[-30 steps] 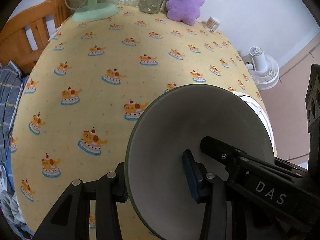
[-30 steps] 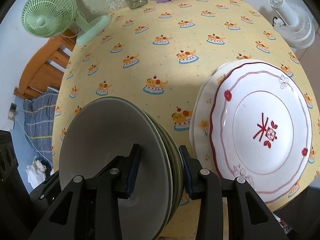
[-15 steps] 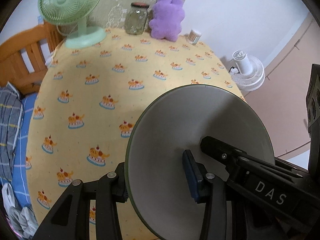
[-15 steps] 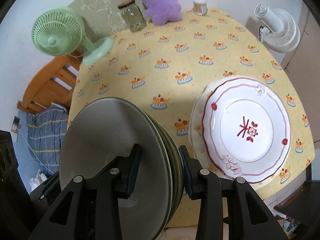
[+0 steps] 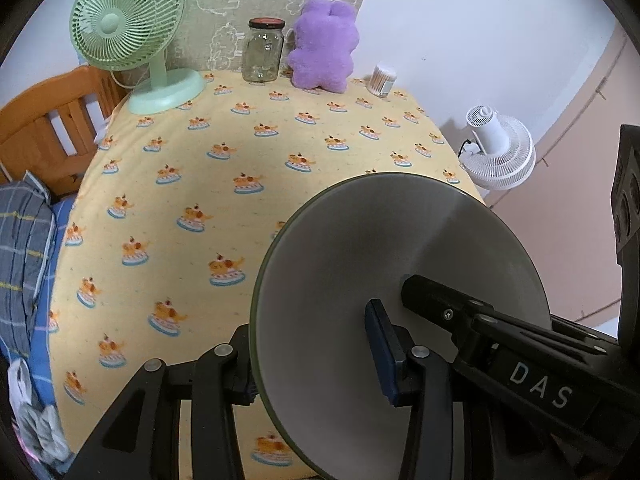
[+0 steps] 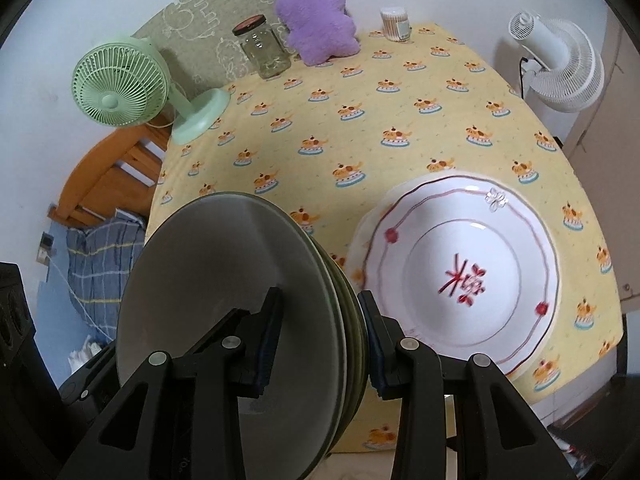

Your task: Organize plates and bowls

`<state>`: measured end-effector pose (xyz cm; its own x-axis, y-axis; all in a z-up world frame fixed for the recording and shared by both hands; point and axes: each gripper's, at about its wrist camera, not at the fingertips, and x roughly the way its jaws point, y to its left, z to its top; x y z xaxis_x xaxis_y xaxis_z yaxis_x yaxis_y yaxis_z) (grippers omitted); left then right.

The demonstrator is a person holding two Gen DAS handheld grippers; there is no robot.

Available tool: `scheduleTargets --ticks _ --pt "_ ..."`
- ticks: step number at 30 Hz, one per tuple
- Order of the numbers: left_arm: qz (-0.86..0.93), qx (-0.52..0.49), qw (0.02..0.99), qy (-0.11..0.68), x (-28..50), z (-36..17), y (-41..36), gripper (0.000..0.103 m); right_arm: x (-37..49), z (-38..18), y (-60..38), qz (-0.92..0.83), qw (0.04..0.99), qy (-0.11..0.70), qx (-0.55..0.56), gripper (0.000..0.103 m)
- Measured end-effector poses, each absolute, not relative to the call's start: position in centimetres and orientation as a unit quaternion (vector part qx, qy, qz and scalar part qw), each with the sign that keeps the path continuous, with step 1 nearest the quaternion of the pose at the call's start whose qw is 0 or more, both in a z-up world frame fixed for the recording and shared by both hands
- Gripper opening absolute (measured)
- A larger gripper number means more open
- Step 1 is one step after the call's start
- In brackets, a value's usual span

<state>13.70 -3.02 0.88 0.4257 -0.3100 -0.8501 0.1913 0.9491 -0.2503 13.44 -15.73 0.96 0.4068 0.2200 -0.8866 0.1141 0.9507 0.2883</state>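
Your left gripper [image 5: 314,364] is clamping the stack of grey plates [image 5: 400,280] on edge, 1 finger on each face, so the fingers are closed down to the stack's thickness. Your right gripper [image 6: 320,334] is gripping the same stack [image 6: 224,292] the same way, its blue-padded fingers [image 6: 270,332] pressing in from both sides; its view is showing several greenish rims packed together. The stack is standing upright in the air above the near edge of the surface [image 6: 400,128], not touching the yellow cloth.

Just to the right of the stack in the right view, 2 white plates [image 6: 460,272] are lying flat on the cloth, the top 1 with a red rim line and a red mark at its centre.

At the far edge of the surface a green fan [image 5: 128,20], a glass jar [image 5: 264,52], a purple plush [image 5: 324,48] and a small tub of cotton swabs [image 5: 384,80] are standing in a row. A white fan [image 5: 500,152] is sitting beyond the surface's right side, and a wooden bed frame [image 5: 40,128] is showing on the left.
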Motion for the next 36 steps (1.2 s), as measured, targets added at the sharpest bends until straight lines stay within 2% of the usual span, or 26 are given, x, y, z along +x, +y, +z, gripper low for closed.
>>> scheduleTargets --ticks 17,36 --pt "-0.12 -0.088 0.84 0.521 14.6 0.5 -11.1 0.043 15.4 1.3 -23.9 0.059 0.816 0.561 0.123 0.041" --pt "-0.088 -0.128 0.811 0.564 15.2 -3.6 -15.7 0.043 17.4 -2.5 -29.1 0.075 0.784 0.608 0.096 0.041"
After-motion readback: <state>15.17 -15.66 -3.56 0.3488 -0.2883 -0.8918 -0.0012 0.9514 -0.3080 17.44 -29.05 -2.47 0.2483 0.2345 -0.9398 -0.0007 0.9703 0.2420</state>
